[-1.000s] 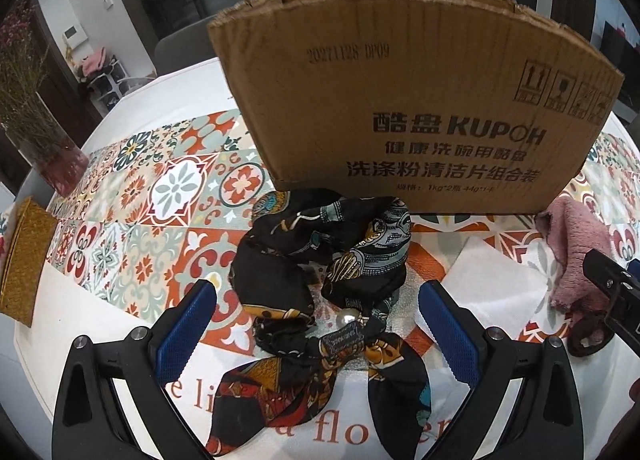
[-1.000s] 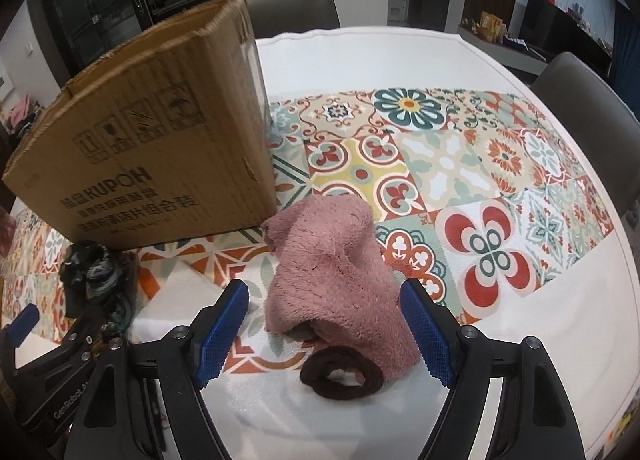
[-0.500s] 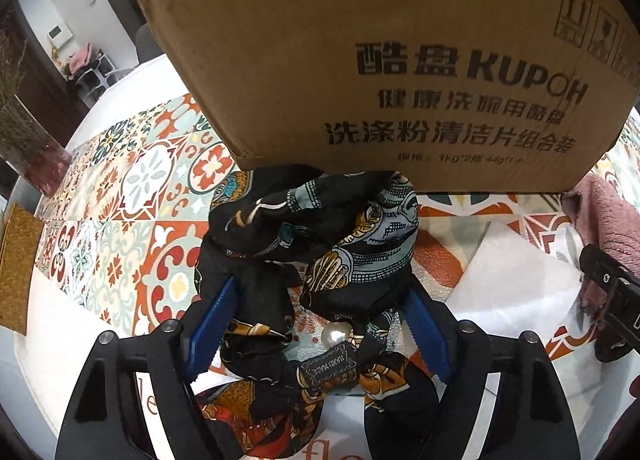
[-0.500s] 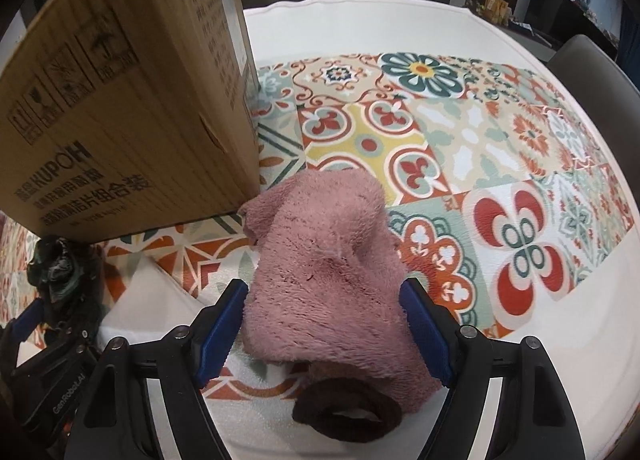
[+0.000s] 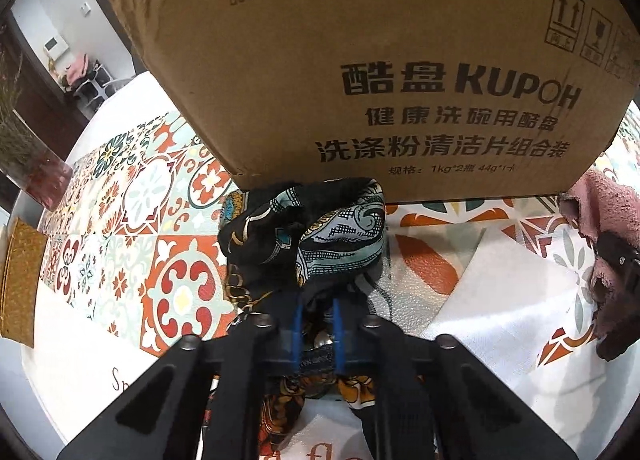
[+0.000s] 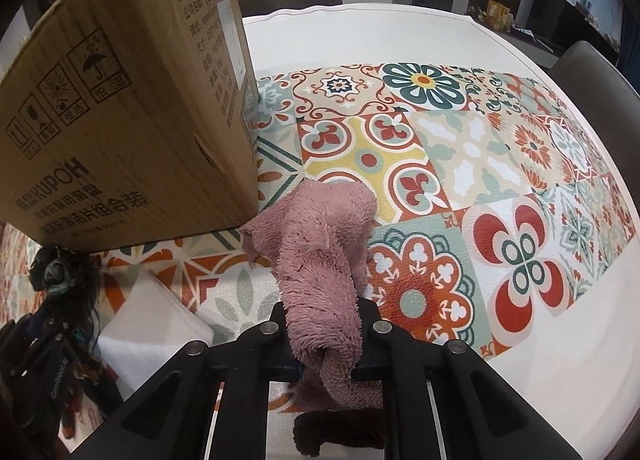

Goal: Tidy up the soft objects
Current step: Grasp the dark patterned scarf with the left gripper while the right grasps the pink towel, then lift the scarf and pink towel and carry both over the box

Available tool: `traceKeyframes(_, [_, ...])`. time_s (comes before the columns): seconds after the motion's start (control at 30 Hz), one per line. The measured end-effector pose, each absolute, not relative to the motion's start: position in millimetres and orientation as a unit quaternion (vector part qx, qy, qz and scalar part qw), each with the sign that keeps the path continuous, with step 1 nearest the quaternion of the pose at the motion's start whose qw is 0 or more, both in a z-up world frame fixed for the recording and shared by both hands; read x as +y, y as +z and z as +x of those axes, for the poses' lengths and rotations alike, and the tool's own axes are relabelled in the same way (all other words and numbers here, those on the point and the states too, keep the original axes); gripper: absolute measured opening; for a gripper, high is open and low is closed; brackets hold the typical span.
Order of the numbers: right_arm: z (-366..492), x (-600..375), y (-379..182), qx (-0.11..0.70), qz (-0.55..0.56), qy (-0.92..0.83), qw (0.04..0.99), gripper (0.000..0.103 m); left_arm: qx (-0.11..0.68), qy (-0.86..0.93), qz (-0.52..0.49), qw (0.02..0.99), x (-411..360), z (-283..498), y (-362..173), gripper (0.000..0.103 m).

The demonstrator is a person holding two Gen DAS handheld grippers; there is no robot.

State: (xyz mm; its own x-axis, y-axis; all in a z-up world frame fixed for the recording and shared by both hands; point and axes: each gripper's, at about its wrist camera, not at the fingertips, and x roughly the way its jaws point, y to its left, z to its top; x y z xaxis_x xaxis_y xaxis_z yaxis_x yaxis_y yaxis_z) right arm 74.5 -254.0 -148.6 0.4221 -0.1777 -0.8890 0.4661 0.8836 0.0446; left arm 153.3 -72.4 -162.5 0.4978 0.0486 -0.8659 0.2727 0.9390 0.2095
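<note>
Where clamped: one scarf (image 5: 320, 236), one towel (image 6: 320, 260)

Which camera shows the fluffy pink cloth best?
The right wrist view: the pink cloth fills its middle, pinched in the right tongs. The left wrist view catches only an edge of it at the far right, beside the cardboard box.

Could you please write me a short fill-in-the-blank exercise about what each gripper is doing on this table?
1. The left gripper is shut on the black patterned ____.
2. The right gripper is shut on a fluffy cloth coloured ____.
3. Behind both soft items stands a cardboard ____.
4. The word printed in Latin letters on its side is ____.

Missing words: scarf; pink; box; KUPOH
</note>
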Motion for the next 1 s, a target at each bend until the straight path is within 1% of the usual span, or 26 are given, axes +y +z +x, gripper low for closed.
traceKeyframes(0.27, [68,-248,-131,0.487,0.144,-0.190,0.841,0.014,0.486,-0.071,0.151,0.858,-72,140,-141,0.007])
traceKeyframes(1.0, [37,-221,-48,0.414,0.128,-0.169,0.885,0.013,0.424,-0.077,0.115,0.895,-47,97,-57,0.007])
